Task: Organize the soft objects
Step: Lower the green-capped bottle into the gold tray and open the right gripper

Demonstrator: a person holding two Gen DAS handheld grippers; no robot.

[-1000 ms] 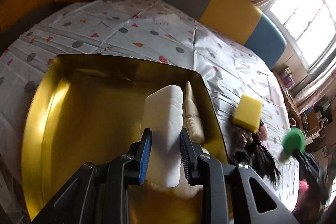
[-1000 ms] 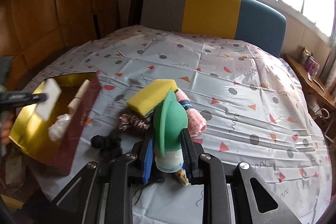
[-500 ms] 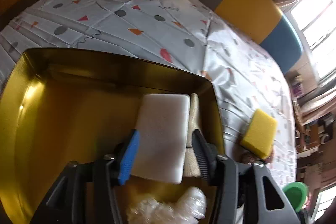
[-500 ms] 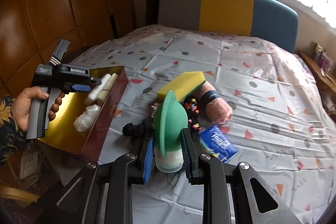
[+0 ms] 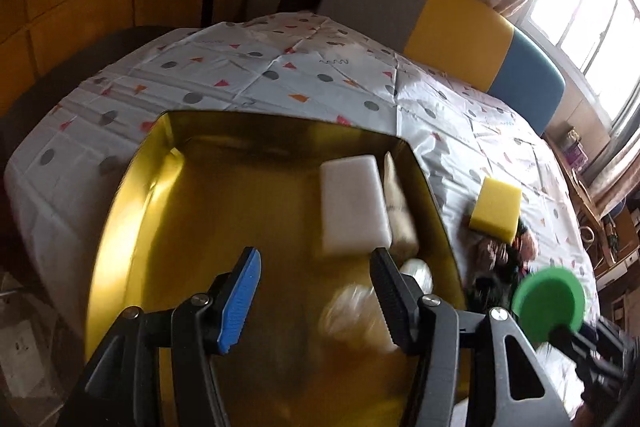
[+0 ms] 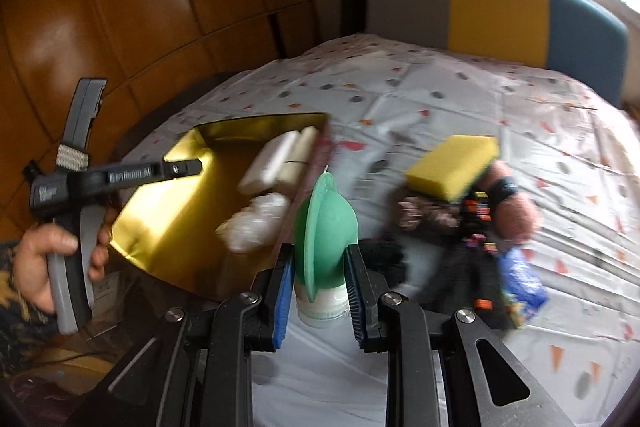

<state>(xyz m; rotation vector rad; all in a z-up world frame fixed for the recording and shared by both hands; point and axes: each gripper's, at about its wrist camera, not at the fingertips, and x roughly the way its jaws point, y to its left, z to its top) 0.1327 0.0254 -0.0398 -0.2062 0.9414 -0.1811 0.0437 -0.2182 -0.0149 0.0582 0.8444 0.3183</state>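
- The left gripper (image 5: 316, 301) hangs over the gold tray (image 5: 132, 227) with its jaws spread apart and nothing between them; its blue pad and black pad both stand clear of everything in the tray.
- In the tray, towards its right wall, a white foam block (image 5: 354, 205) lies flat, with a beige roll (image 5: 398, 211) just beside it on the wall side (the two appear to touch along their long edges).
- Nearer the camera in the same tray sits a crumpled clear plastic wad (image 5: 352, 311), blurred in the left wrist view.
- The right gripper (image 6: 320, 291) is clenched on a green squeeze bottle (image 6: 326, 227), its pads pressing the bottle's sides just above the pale cap, which points down towards the patterned tablecloth (image 6: 440, 95).
- The bottle hangs in the air just outside the tray's near right edge.
- On the cloth to the right of the tray, a yellow sponge (image 6: 452, 165) rests on a heap of soft items: a pink fuzzy roll (image 6: 516, 207), a dark tangle of bands, and a blue tissue pack (image 6: 522, 281) at the heap's near edge.
- A person's hand (image 6: 44, 259) grips the handle of the left gripper at the left of the right wrist view.
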